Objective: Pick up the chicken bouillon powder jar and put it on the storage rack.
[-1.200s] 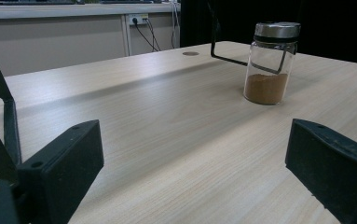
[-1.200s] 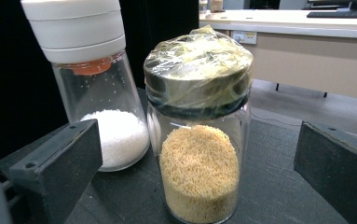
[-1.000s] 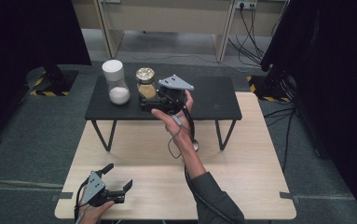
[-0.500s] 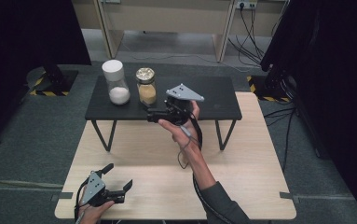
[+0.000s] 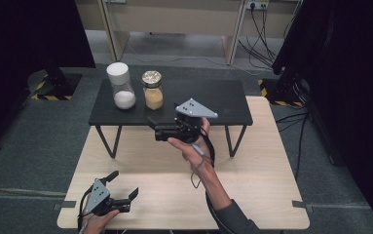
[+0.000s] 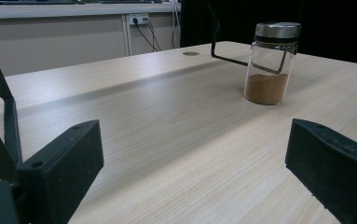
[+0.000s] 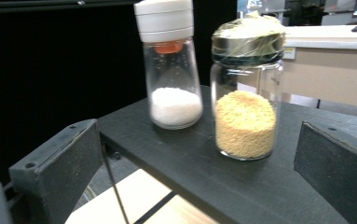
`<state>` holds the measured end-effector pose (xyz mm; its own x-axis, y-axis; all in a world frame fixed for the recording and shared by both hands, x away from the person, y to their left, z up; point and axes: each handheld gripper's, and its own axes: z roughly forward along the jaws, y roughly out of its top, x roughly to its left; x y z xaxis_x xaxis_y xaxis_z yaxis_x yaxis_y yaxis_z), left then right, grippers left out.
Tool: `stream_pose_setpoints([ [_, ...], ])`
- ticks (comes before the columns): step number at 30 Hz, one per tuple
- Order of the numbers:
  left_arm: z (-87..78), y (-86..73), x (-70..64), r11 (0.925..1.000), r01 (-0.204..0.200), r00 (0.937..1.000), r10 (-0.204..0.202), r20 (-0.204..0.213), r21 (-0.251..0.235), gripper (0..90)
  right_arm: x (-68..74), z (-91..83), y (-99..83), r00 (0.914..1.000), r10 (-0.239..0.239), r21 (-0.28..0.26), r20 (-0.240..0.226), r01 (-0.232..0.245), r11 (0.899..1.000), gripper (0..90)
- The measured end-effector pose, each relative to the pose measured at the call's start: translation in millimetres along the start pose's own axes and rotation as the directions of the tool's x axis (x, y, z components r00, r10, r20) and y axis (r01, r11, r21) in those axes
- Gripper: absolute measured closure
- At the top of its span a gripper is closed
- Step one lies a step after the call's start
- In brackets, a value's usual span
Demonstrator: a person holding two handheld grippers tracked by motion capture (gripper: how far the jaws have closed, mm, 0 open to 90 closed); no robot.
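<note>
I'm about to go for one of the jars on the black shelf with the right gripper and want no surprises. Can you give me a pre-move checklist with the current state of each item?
1. Right gripper open: ok, jaws stand wide apart.
2. Right gripper empty: ok, nothing between the jaws.
3. Yellow-grain jar upright, lid on: ok.
4. White-powder jar upright, capped: ok.
5. Room between the two jars for a jaw: cannot tell; they stand close, a narrow gap shows in the high view.
6. Left gripper out of the way: ok, open, low over the wooden table, far from the black shelf.

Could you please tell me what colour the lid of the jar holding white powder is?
White; the jar's lid shows best in the right gripper view.
</note>
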<state>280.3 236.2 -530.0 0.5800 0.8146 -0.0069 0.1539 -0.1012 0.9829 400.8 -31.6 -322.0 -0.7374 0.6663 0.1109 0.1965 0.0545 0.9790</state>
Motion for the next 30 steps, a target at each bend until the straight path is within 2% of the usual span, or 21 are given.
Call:
stream_pose_setpoints([
  [14,0.0,0.1,-0.2,1.0,-0.002,1.0,0.002,-0.003,0.002,3.8,12.6,-16.8,-16.3,0.9985,-0.006,-0.009,-0.054,0.005,1.0,1.1],
  [25,0.0,0.0,-0.1,1.0,0.0,1.0,0.0,-0.002,0.0,3.7,17.1,-26.0,-25.7,0.9978,-0.019,-0.016,-0.064,0.018,1.0,1.1],
  [30,0.0,0.0,-0.2,1.0,-0.001,1.0,0.001,-0.002,0.001,3.7,16.8,-33.8,-34.2,0.9974,-0.01,-0.017,-0.071,0.009,1.0,1.1],
])
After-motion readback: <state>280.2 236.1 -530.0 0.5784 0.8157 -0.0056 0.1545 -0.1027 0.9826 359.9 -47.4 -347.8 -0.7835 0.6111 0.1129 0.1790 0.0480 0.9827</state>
